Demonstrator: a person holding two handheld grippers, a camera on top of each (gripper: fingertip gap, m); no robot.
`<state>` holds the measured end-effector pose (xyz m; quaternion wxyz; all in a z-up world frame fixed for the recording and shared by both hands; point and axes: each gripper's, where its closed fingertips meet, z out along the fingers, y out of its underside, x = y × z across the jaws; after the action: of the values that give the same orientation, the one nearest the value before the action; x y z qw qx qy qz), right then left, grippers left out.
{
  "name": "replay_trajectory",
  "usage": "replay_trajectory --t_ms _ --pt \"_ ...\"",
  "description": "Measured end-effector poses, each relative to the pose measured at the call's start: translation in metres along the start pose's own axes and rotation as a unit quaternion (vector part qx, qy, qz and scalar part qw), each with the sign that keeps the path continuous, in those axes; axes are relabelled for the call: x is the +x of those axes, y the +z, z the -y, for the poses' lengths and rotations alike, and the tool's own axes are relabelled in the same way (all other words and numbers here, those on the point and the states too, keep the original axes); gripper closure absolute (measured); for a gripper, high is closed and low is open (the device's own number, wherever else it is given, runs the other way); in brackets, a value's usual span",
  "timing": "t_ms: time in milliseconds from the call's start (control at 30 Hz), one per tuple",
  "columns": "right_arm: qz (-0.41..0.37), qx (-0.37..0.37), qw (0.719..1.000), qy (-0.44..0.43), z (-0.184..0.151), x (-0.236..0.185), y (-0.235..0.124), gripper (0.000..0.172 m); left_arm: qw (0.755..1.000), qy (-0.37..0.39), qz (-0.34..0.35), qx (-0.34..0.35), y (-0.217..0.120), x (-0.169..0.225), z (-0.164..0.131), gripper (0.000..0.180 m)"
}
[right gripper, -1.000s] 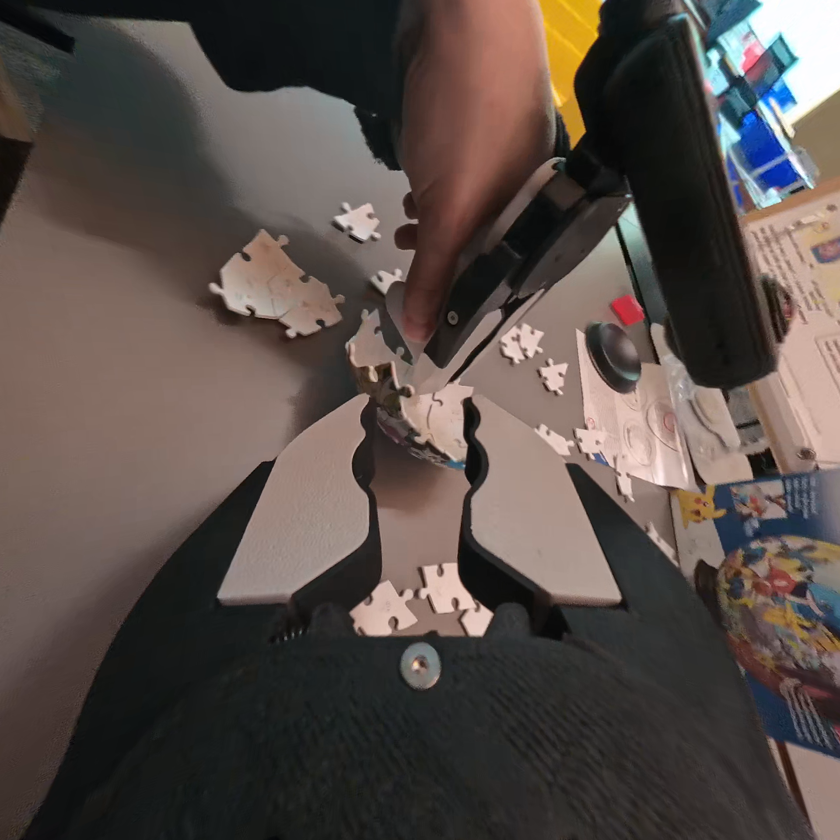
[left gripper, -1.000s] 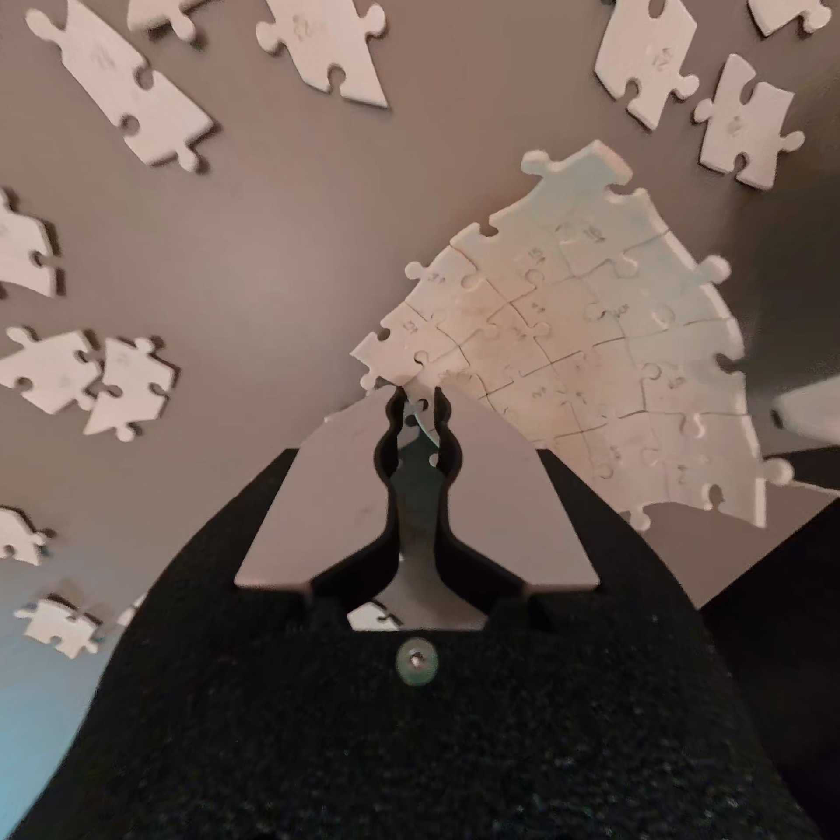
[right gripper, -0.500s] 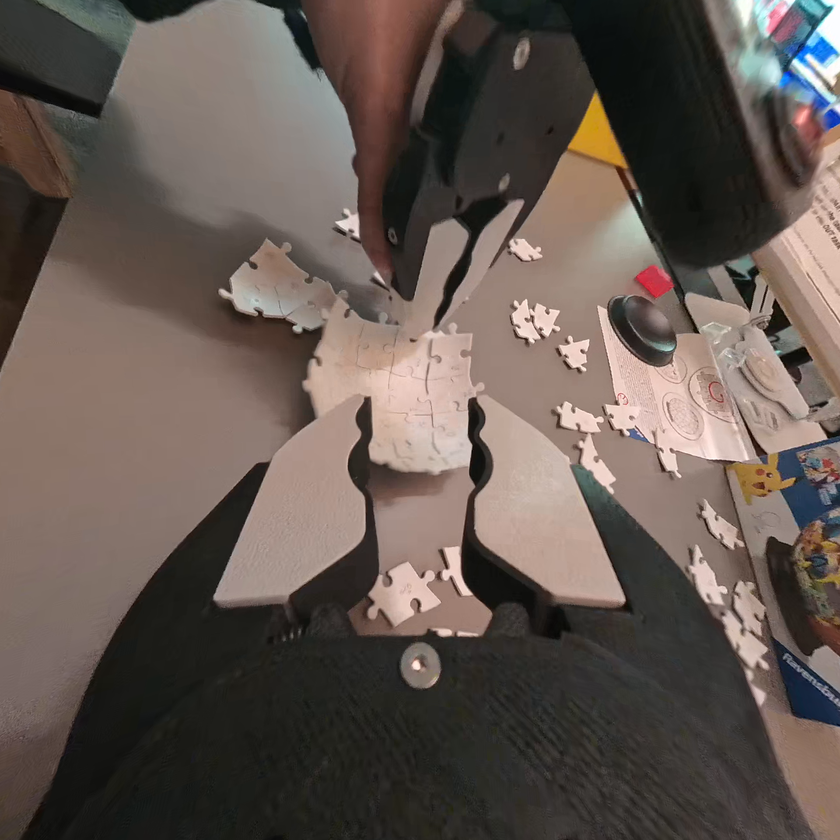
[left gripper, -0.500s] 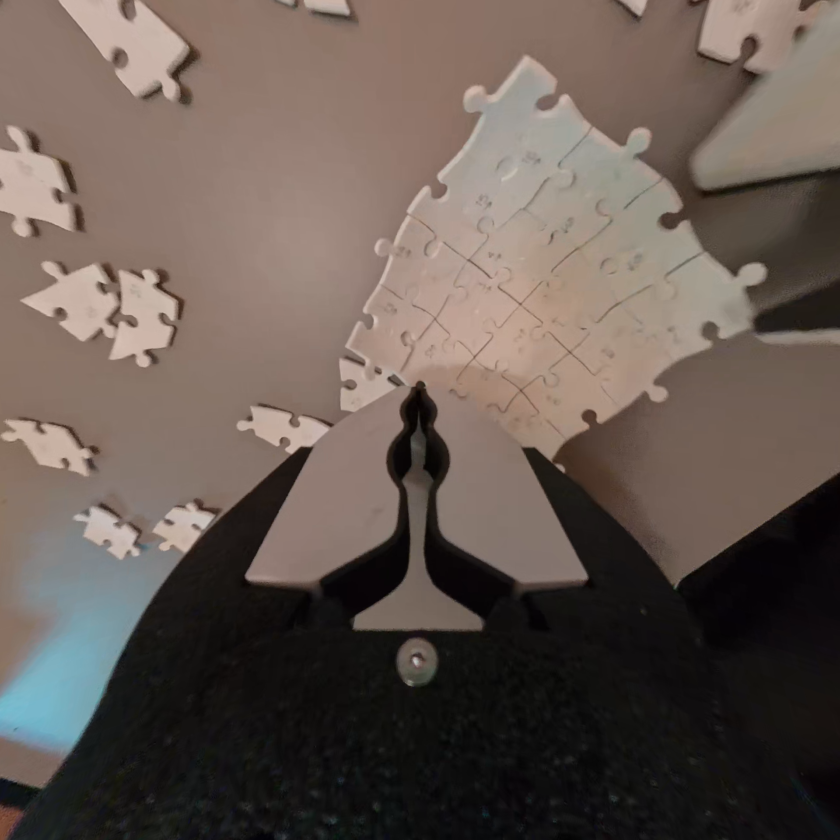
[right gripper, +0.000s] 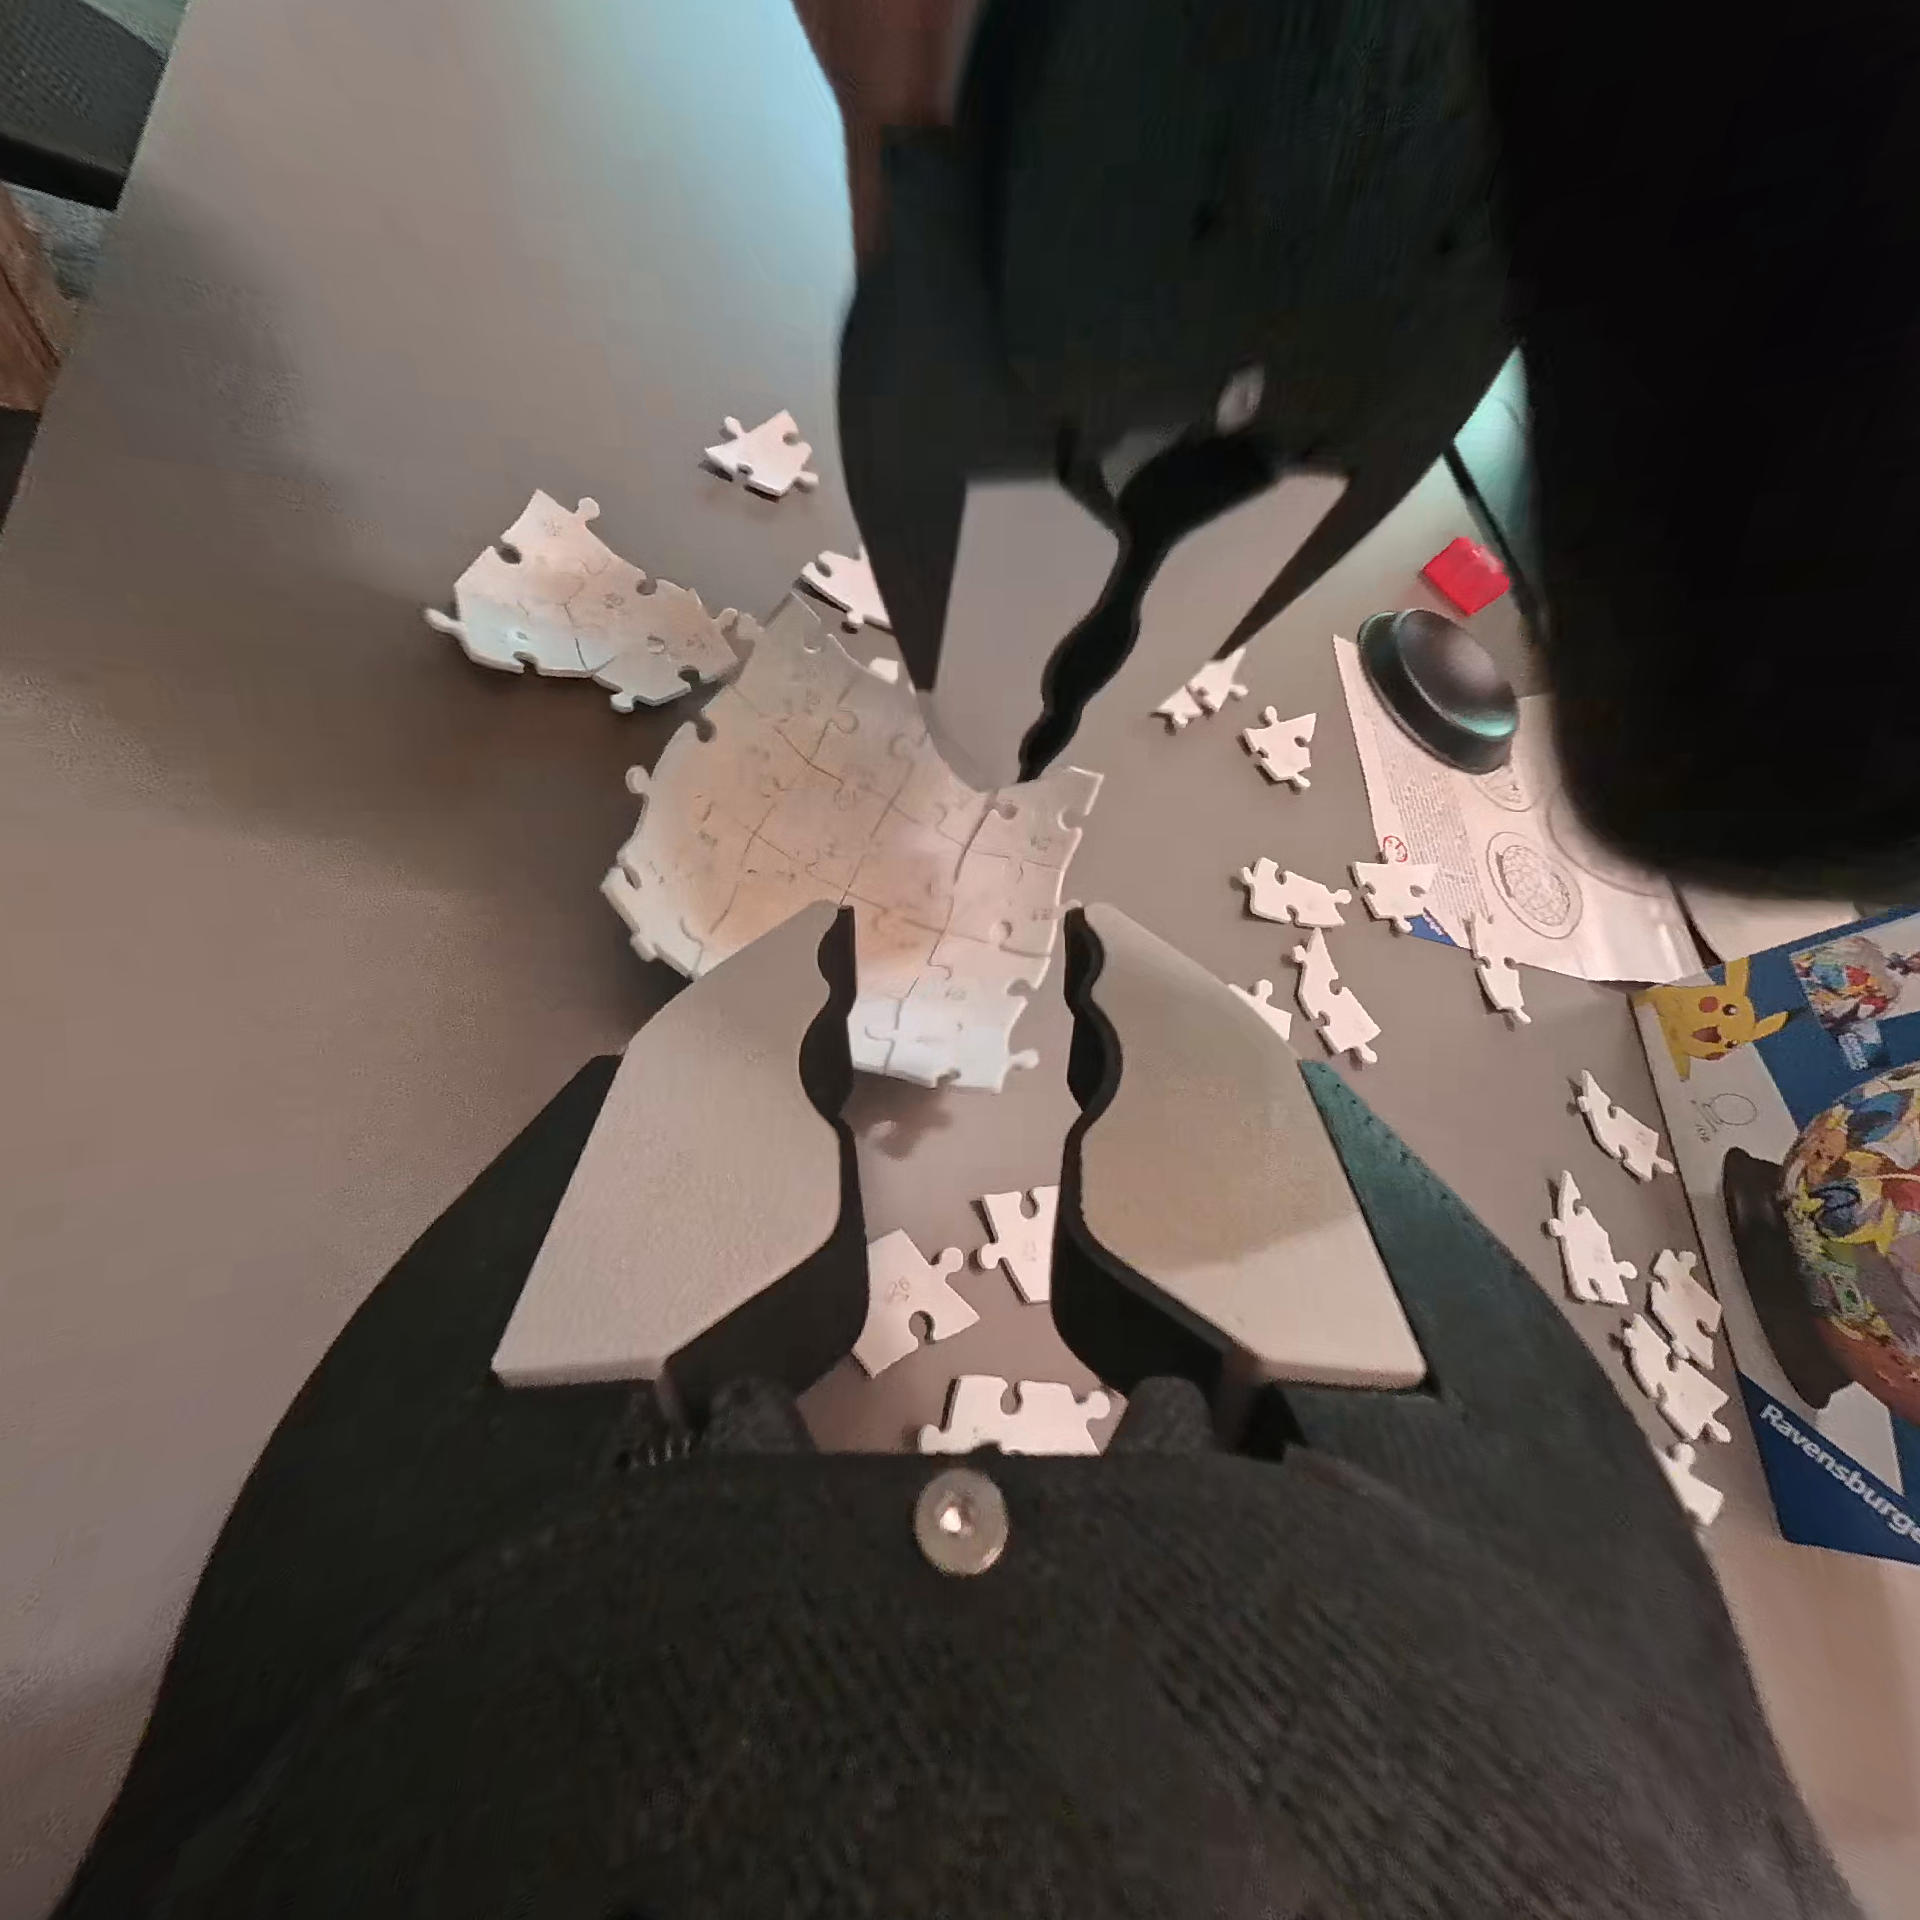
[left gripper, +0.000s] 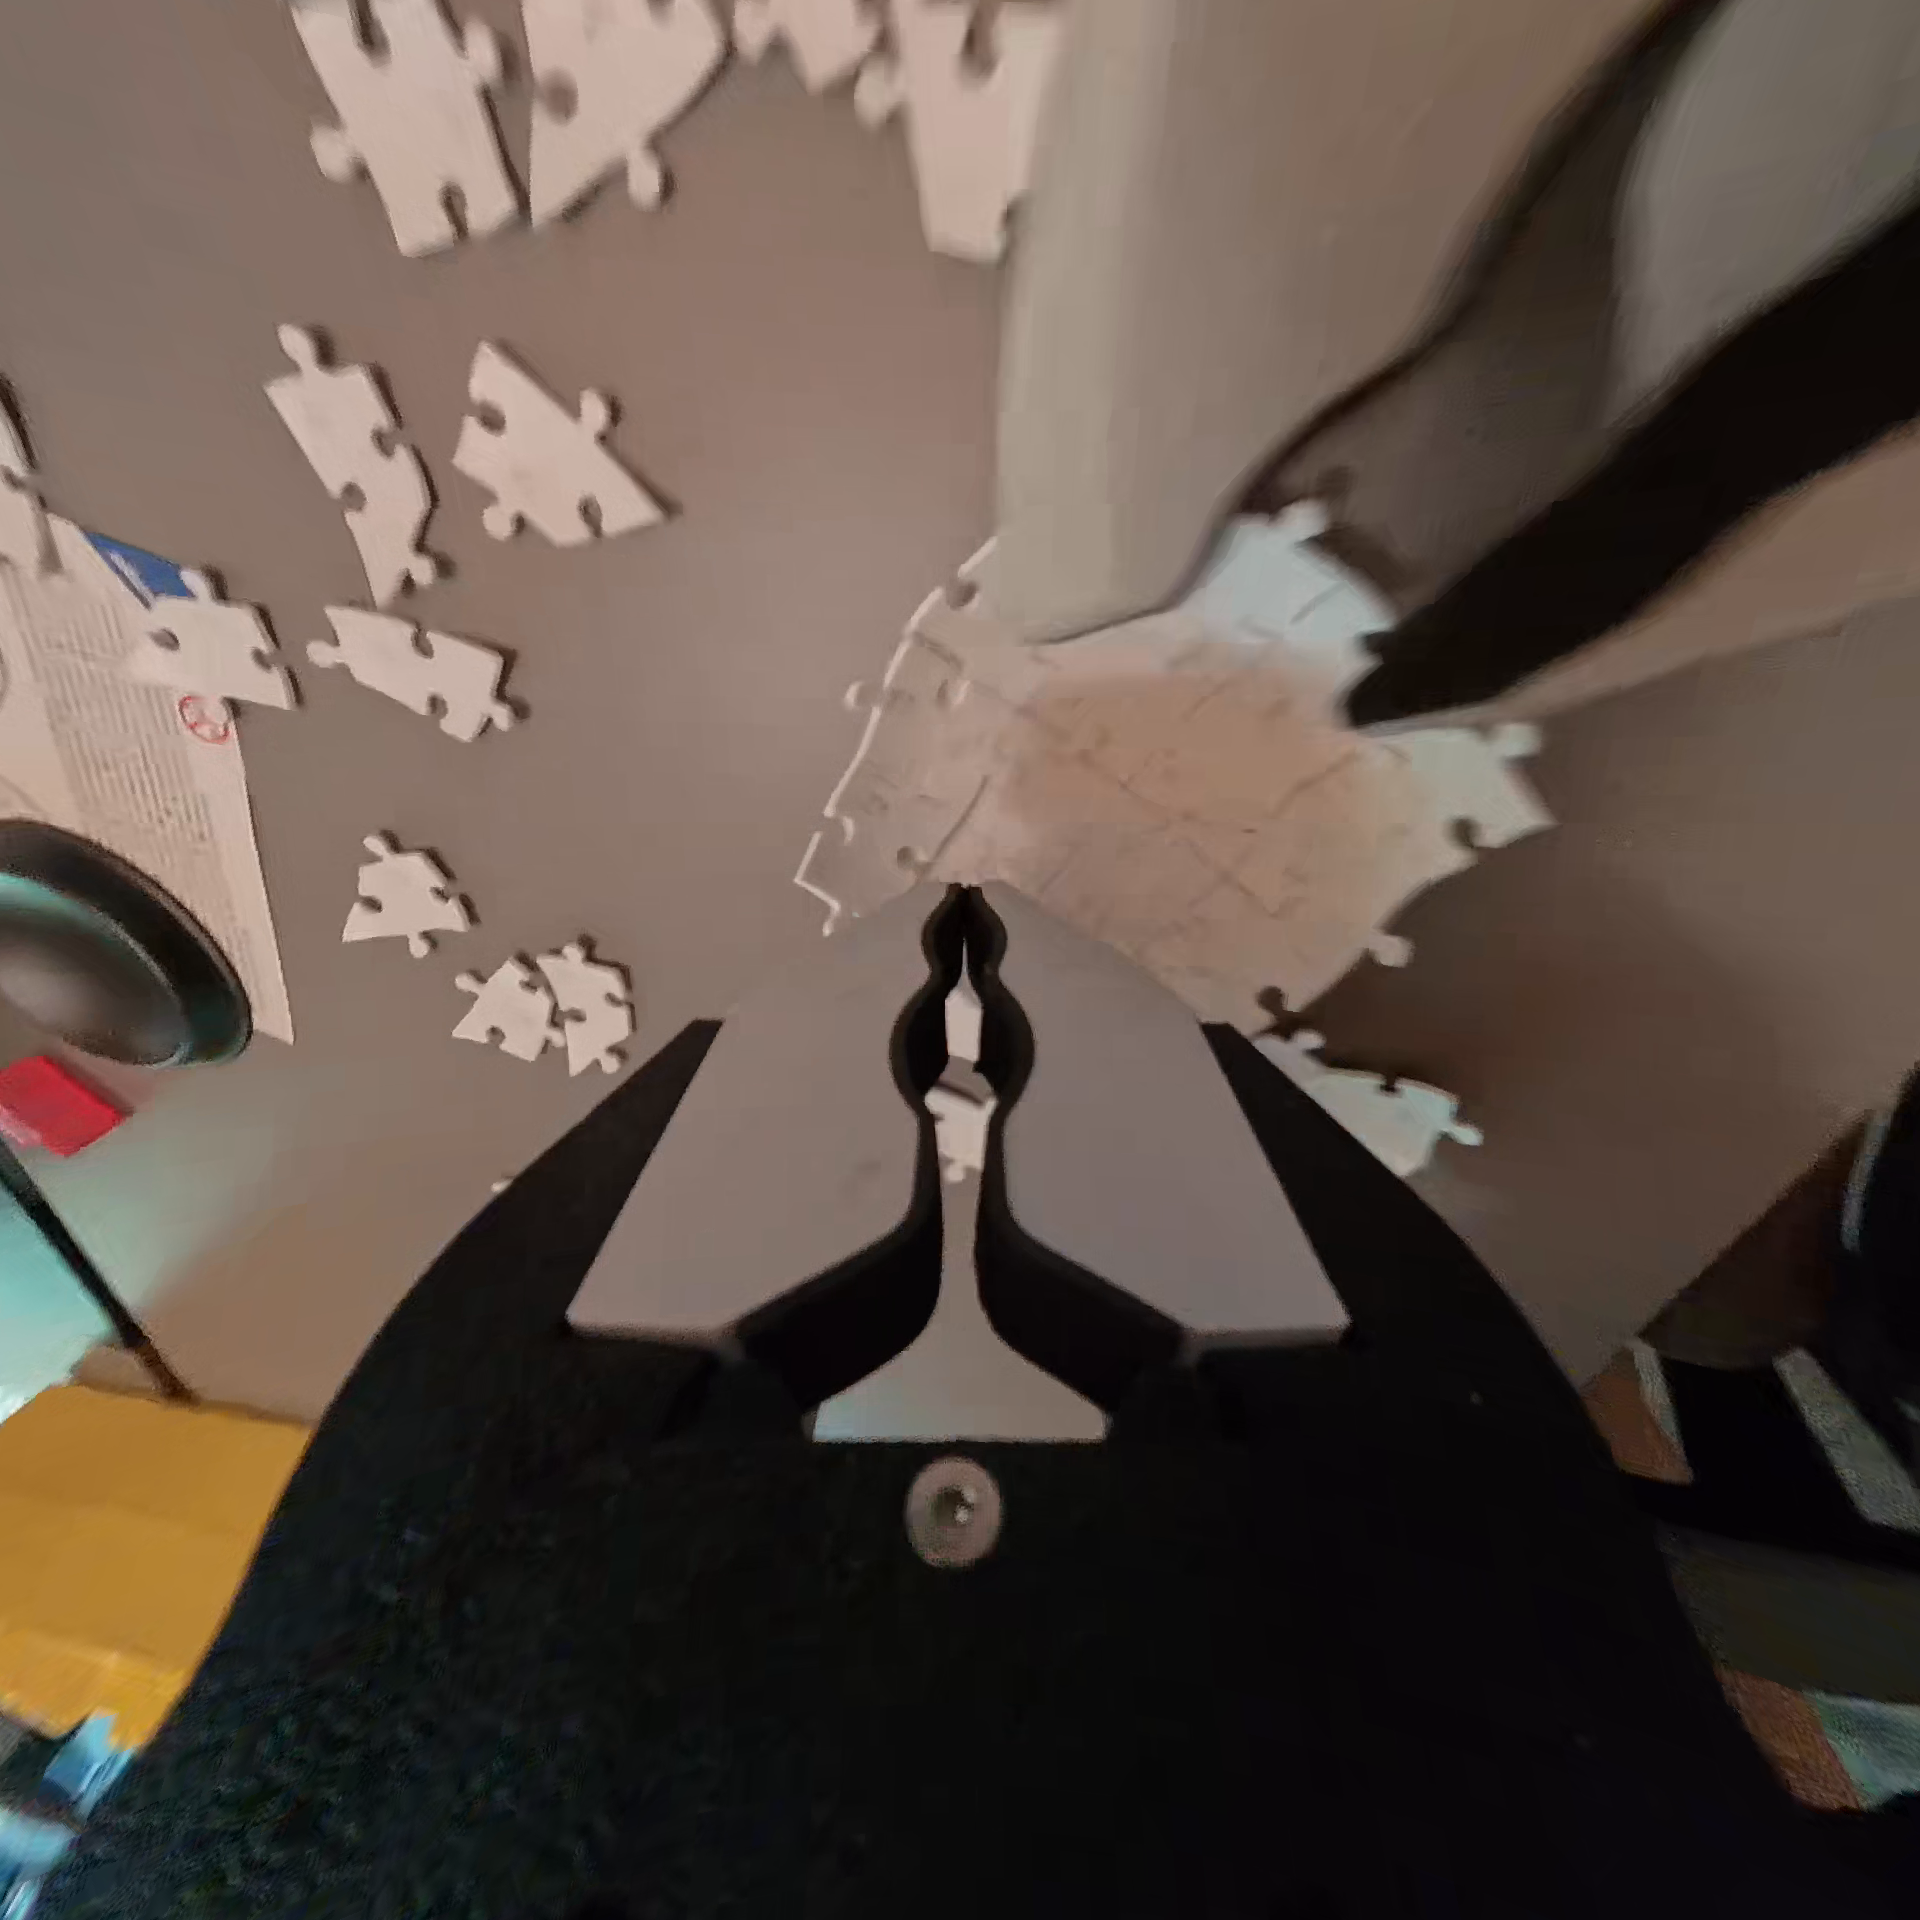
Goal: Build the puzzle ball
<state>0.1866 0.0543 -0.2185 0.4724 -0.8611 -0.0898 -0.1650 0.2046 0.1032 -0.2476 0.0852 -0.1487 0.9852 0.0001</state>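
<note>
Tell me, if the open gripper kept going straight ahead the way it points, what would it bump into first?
Probably the curved puzzle section, lying white side up right past the right gripper. Depth is unclear, so the open fingers might pass over its near edge.

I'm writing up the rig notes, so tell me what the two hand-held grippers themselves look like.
Both match: each hand-held gripper, left and right, has a rough black textured body, two flat grey wedge-shaped fingers lined with wavy black pads, and a round silver screw centred below. No cables, markings or sleeves show.
</note>
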Motion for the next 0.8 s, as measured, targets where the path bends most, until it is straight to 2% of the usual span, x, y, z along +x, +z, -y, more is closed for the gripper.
replay_trajectory --t_ms 33,133,200,333,633,800 --pt "-0.003 0.002 1.000 -0.003 0.001 0.001 -0.002 0.133 1.000 0.002 0.009 -0.019 0.007 -0.006 -0.004 0.180" --pt "-0.008 0.001 1.000 0.000 -0.002 0.004 -0.007 0.133 0.999 0.033 0.012 -0.010 0.023 -0.016 0.001 0.180" --pt "-0.011 0.005 1.000 0.008 -0.003 0.007 -0.010 0.134 1.000 0.022 -0.014 -0.003 0.032 -0.014 0.005 0.180" --pt "-0.010 0.007 1.000 0.015 -0.007 0.008 -0.014 0.135 0.999 0.019 -0.016 -0.026 0.043 -0.019 0.001 0.180" --pt "-0.008 -0.011 1.000 0.015 -0.018 0.009 -0.015 0.135 0.998 0.000 -0.059 -0.032 0.045 -0.019 0.001 0.180" --pt "-0.008 -0.009 1.000 0.024 -0.021 0.010 -0.015 0.136 0.998 0.001 -0.064 -0.006 0.045 -0.019 0.000 0.180"
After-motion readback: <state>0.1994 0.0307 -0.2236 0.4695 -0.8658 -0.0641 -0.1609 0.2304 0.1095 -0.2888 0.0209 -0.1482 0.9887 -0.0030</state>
